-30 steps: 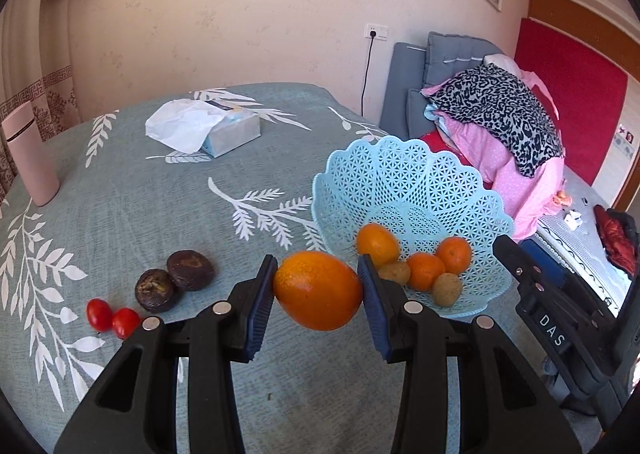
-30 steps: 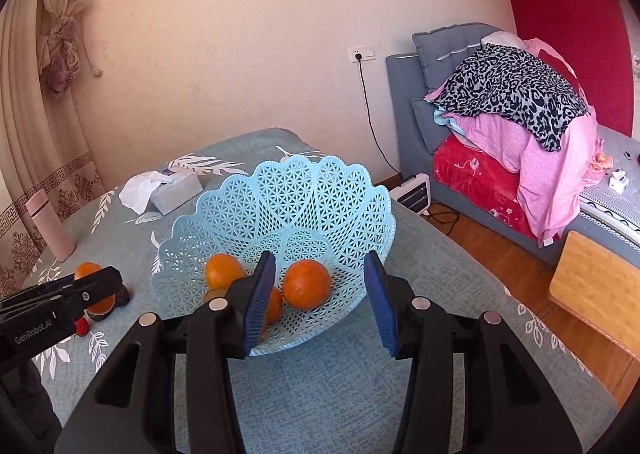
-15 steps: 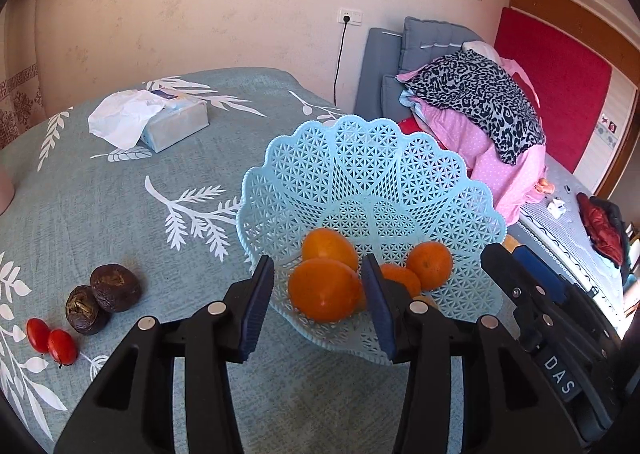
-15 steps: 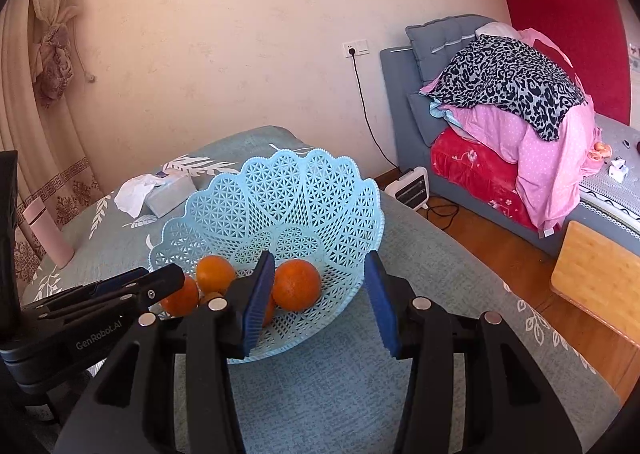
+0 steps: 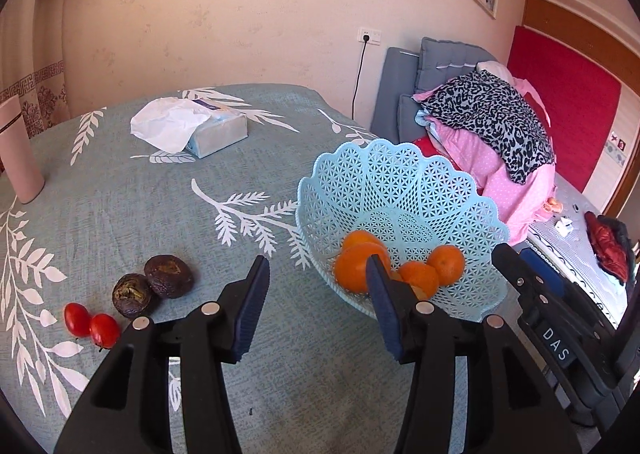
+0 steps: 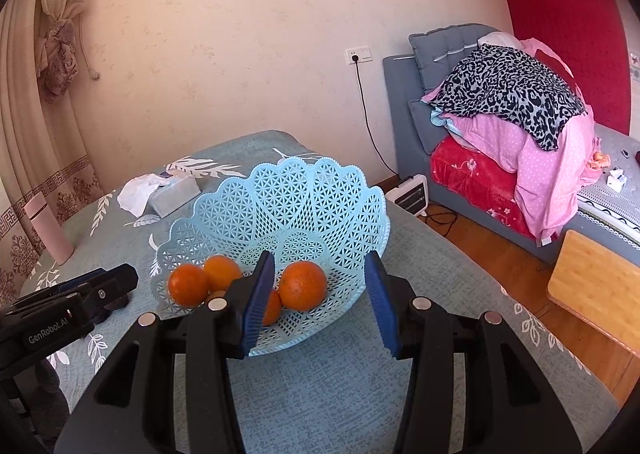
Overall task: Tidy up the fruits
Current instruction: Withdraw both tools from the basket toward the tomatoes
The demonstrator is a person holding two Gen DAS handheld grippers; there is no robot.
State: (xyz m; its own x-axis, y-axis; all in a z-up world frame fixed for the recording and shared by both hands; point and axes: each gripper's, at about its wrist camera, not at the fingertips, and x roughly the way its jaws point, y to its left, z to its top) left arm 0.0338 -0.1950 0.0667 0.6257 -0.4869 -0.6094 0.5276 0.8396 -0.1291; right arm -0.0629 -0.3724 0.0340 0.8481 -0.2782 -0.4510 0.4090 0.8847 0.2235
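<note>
Oranges (image 5: pixel 400 268) in basket (image 5: pixel 400 181) (tools empty)

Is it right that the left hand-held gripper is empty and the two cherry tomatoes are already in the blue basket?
Not quite. The left wrist view shows the cherry tomatoes on the tablecloth, outside the blue basket. The left hand-held gripper, jaws opening, is indeed empty.

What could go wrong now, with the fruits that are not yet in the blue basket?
1. The two cherry tomatoes are small and soft; the left gripper, its empty jaws opening, might crush them or push them away.
2. The two dark fruits touch each other, so a finger may knock one aside.
3. The basket stands near the table edge with oranges piled on its near side; a bump from the right gripper could shift it.
</note>
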